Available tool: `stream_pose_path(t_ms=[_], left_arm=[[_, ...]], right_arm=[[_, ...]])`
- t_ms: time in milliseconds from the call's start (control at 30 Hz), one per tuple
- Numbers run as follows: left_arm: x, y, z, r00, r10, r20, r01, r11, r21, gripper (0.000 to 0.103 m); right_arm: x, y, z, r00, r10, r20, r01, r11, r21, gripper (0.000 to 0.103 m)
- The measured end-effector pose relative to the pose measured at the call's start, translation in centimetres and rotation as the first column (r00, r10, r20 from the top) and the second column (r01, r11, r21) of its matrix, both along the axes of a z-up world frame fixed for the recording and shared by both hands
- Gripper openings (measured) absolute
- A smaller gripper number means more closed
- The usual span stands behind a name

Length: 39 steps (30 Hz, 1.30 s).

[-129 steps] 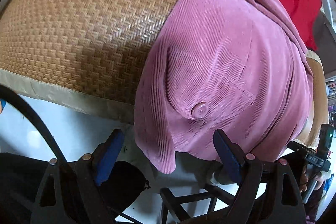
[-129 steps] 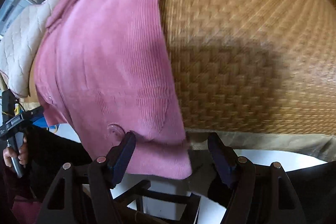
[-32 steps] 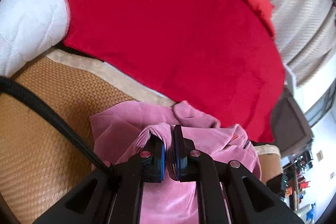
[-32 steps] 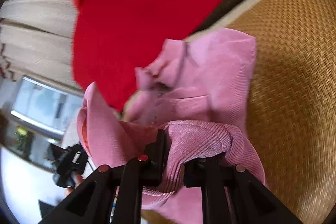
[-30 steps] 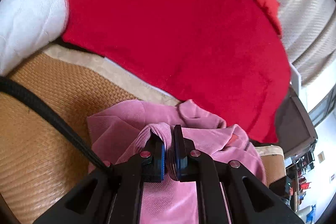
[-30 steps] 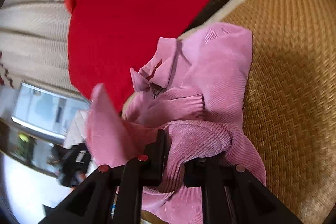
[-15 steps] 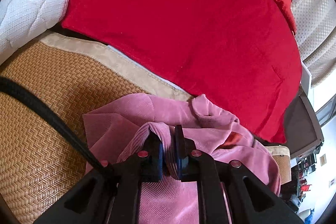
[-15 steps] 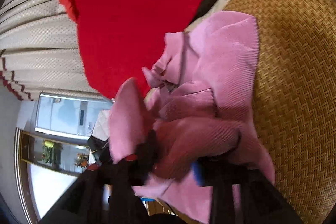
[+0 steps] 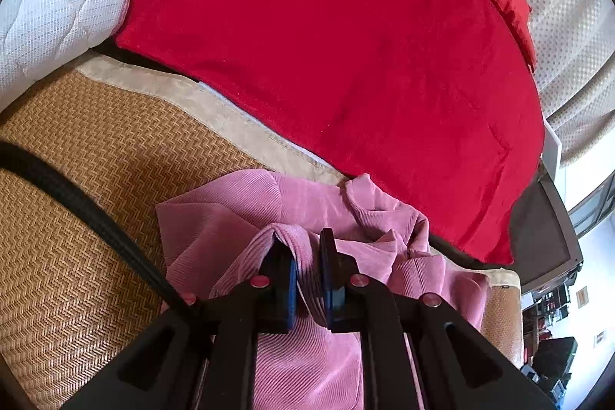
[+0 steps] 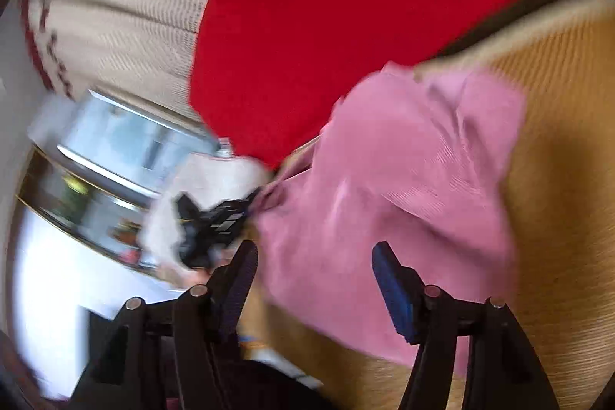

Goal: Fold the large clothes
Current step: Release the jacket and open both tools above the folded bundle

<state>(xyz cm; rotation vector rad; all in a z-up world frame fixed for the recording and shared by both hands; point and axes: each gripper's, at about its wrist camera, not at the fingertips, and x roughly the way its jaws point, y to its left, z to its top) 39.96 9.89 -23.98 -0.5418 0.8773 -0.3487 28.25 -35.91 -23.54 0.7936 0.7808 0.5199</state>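
Pinched in left gripper [image 9: 307,275]: fold of pink corduroy garment [image 9: 238,229], bunched on woven straw mat [image 9: 77,218]; right gripper [image 10: 313,279] just opened, empty, garment lying directly ahead

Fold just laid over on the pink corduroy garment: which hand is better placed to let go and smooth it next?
Left, probably. The left gripper is shut on a bunched fold of the pink garment lying on the woven mat. The right gripper has just been opening, jaws apart, gripping nothing.
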Motion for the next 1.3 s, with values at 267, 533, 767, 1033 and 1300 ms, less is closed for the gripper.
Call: stream_pose_path(t_ms=[267, 533, 767, 1033, 1300], left_arm=[[0.0, 0.0, -0.1, 1.000, 0.001, -0.006, -0.001, 1.000, -0.005, 0.011], [0.6, 0.6, -0.8, 0.999, 0.018, -0.039, -0.019, 0.999, -0.040, 0.043], [0.1, 3.2, 0.4, 0.996, 0.088, 0.002, -0.087, 0.992, -0.086, 0.065], [0.1, 4.9, -0.5, 0.992, 0.121, -0.043, -0.122, 0.992, -0.043, 0.068], [0.6, 0.8, -0.7, 1.000, 0.023, 0.004, -0.023, 0.991, 0.131, 0.072]], right_arm=[[3.3, -1.6, 1.3, 0.980, -0.195, 0.031, 0.191, 0.897, -0.398, 0.066], [10.2, -2.0, -2.0, 0.970, -0.240, -0.048, 0.200, 0.889, -0.412, 0.067], [10.3, 0.6, -3.2, 0.974, -0.229, 0.001, 0.186, 0.790, -0.584, 0.040], [9.2, 0.5, -3.1, 0.959, -0.277, 0.052, 0.254, 0.770, -0.585, 0.034], [8.2, -0.7, -2.6, 0.939, -0.336, 0.079, 0.325, 0.782, -0.532, 0.034]])
